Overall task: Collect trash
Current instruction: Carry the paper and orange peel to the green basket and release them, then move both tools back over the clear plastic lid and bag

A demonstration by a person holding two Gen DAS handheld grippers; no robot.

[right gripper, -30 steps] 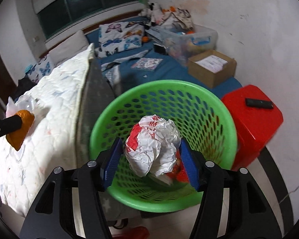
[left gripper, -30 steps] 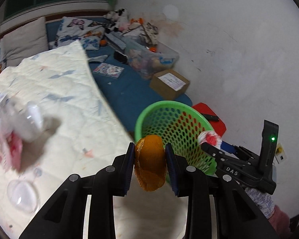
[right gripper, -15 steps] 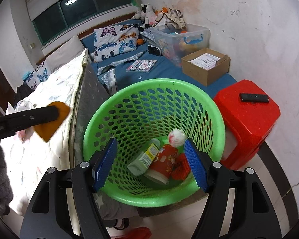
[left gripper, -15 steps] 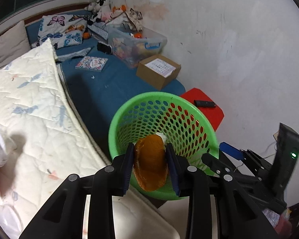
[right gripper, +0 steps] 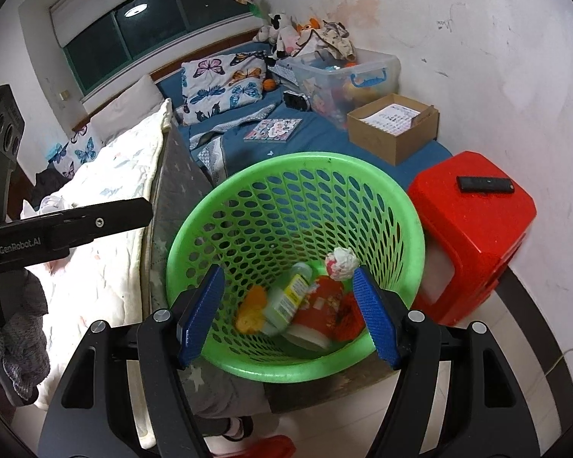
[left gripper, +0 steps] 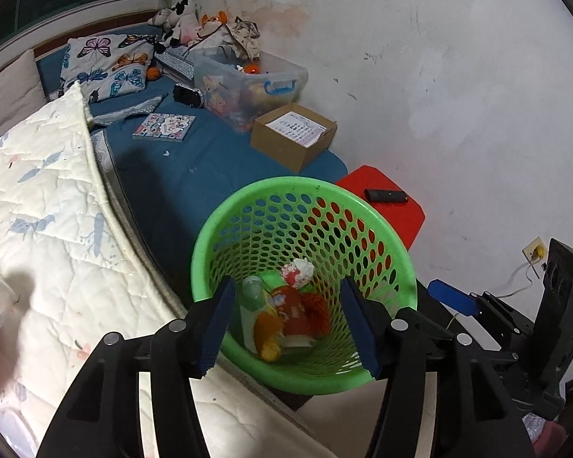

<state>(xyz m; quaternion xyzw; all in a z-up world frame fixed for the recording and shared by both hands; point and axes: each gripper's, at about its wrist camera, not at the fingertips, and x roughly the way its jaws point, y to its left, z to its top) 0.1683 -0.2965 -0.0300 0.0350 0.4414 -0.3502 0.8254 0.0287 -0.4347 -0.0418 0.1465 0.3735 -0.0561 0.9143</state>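
A green mesh basket [left gripper: 210,244] [right gripper: 195,221] stands on the floor beside the bed. At its bottom lie an orange peel [left gripper: 266,334] [right gripper: 253,313], a small bottle [left gripper: 251,305] [right gripper: 288,297], a red cup [right gripper: 319,313] and a crumpled paper ball [left gripper: 298,270] [right gripper: 340,263]. My left gripper [left gripper: 288,320] hangs over the basket's near rim; its jaws are opening and nothing is between them. Over the same basket my right gripper [right gripper: 288,313] stands open and empty. The left gripper's arm [right gripper: 65,225] shows at the left of the right wrist view.
A red stool [right gripper: 473,236] with a black remote [right gripper: 485,184] stands right of the basket, against the white wall. A cream quilt [left gripper: 38,206] covers the bed on the left. A cardboard box [left gripper: 292,135], a clear toy bin [left gripper: 248,87] and a booklet [left gripper: 164,126] lie on the blue mat.
The left gripper moved from the quilt to above the basket and let the orange peel fall in. The right gripper let its crumpled paper drop into the basket and stayed open.
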